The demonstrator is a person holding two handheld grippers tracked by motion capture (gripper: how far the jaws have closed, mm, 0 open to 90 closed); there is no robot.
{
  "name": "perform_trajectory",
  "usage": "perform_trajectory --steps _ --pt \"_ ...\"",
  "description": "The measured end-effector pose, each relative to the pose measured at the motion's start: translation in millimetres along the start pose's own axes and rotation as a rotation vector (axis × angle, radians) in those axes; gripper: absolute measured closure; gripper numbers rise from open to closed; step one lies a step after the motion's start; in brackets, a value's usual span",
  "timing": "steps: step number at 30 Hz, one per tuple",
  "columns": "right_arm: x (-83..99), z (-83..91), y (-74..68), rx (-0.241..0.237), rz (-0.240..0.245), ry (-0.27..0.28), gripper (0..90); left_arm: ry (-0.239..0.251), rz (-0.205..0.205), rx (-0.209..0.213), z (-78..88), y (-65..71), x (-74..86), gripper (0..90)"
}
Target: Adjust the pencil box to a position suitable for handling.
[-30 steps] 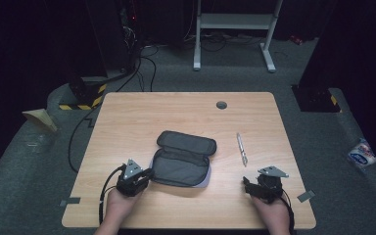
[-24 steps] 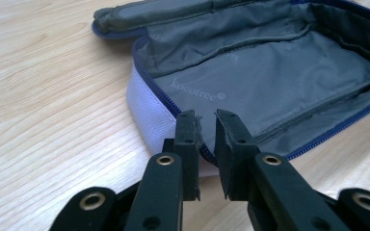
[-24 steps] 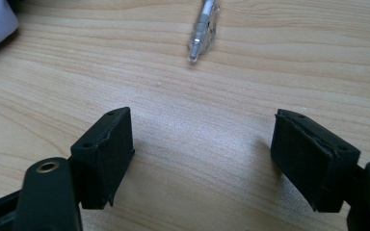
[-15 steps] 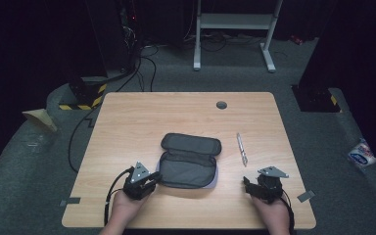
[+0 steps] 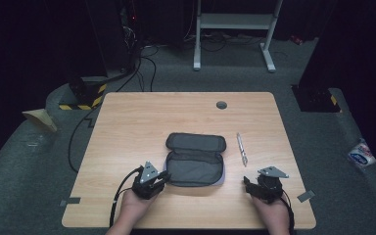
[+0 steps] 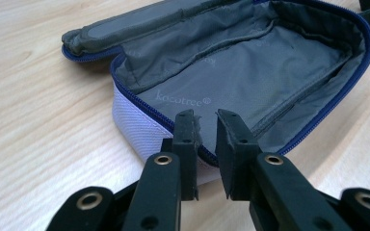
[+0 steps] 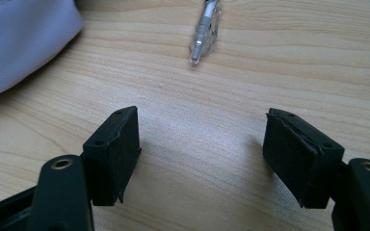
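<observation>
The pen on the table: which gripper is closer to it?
Right. The right gripper sits just below the pen, jaws open toward it. The left gripper is across the open pouch, shut on its near edge.

The open pouch [image 5: 194, 159] is set mid-counter [image 5: 127, 122] toward the near edge; the pen [image 5: 242, 149] is laid just right of it.

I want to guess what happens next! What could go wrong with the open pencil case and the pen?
The left gripper pinches just the near rim of the pencil case, so the soft fabric might slip out, or the whole case might slide along the table.

The pen lies a little way ahead of the right gripper, whose jaws have just been closing with nothing between them. It is thin and round, so it might roll away when grabbed.
</observation>
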State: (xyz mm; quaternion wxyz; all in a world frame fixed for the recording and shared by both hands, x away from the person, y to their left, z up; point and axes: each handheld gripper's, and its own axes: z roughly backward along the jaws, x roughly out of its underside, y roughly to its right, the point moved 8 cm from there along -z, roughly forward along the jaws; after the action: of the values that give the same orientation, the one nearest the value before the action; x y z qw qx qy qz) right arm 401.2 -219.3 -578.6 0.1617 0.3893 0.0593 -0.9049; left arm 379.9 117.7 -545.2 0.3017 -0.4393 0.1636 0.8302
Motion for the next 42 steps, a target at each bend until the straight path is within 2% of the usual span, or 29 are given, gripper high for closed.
perform_trajectory --steps 6,9,14,21,26,30,32,35,36,39,41,42 --pt "0.0 0.0 0.0 0.001 0.000 0.000 28.5 0.007 0.000 0.000 -4.0 0.2 -1.6 77.9" --pt "0.0 0.0 0.0 0.000 0.000 0.000 28.5 0.018 0.026 -0.001 -5.2 -0.3 -3.0 77.2" --pt "0.0 0.0 0.0 0.000 0.000 0.000 28.5 0.020 0.021 0.007 -8.1 1.9 -4.3 76.2" --pt "0.0 0.0 0.0 0.001 0.000 0.000 28.5 0.047 0.046 0.005 4.3 -3.8 -6.4 70.2" --pt "0.0 0.0 0.0 0.000 0.000 0.000 28.5 0.066 0.059 -0.006 14.8 -12.6 -5.4 66.7" --pt "0.0 0.0 0.0 0.000 0.000 0.000 28.5 0.054 0.061 -0.044 19.6 -23.6 0.4 62.7" --pt "0.0 0.1 0.1 -0.002 0.002 0.002 28.8 0.029 0.044 -0.075 20.2 -31.0 6.2 58.0" --pt "-0.1 0.0 0.0 -0.005 0.002 0.004 28.8 -0.018 0.047 -0.108 19.0 -42.6 17.5 53.7" --pt "-0.1 0.0 0.0 -0.005 0.002 0.004 28.9 -0.045 0.042 -0.134 18.4 -49.1 23.3 52.6" --pt "-0.1 0.1 0.2 -0.006 0.003 0.005 29.0 -0.093 0.078 -0.162 18.3 -63.9 36.1 49.9" --pt "0.1 0.4 0.1 -0.005 -0.005 0.003 29.2 -0.110 0.092 -0.198 20.9 -75.1 42.6 48.7" --pt "0.1 0.5 0.5 -0.004 -0.006 0.003 29.8 -0.113 0.099 -0.201 21.5 -77.1 43.9 48.3"
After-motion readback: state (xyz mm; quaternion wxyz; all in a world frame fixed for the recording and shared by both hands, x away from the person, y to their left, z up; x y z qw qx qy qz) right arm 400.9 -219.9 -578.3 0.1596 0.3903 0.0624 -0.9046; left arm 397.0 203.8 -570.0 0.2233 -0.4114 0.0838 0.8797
